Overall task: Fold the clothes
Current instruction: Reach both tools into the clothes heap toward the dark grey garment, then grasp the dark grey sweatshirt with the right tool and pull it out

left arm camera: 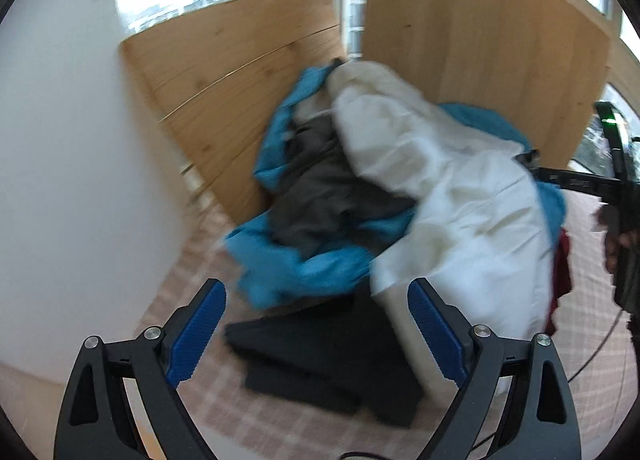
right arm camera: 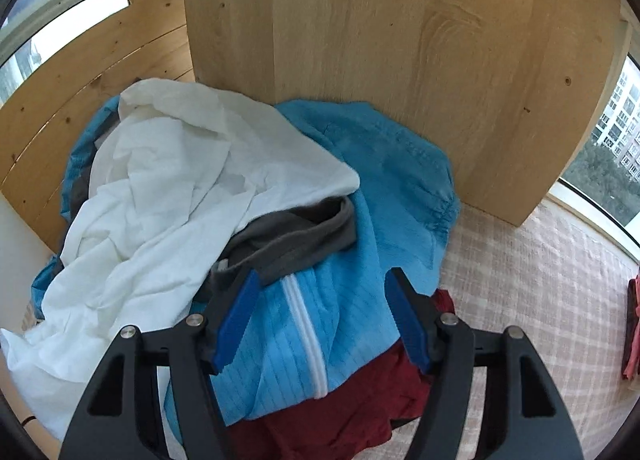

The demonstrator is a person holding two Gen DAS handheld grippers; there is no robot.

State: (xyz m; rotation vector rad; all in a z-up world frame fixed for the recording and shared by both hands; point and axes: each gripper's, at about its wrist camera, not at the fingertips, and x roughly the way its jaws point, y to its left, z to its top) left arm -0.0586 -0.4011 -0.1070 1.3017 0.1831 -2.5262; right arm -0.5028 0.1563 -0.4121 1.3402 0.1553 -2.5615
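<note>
Blue jacket (right arm camera: pixel 352 260), white garment (right arm camera: pixel 180 195), grey top (right arm camera: pixel 296 236), maroon cloth (right arm camera: pixel 344 412): one each; both tongs (left arm camera: pixel 316 324) (right arm camera: pixel 320 320) wide

Your clothes sit on a bed with a pink checked cover (right arm camera: pixel 540 280). Directly on it you have the heap: a dark red garment (right arm camera: pixel 352 408) at its base, folded black garments (left arm camera: pixel 320 356) beside it, and a small reddish piece (right arm camera: pixel 631 336) well apart
</note>
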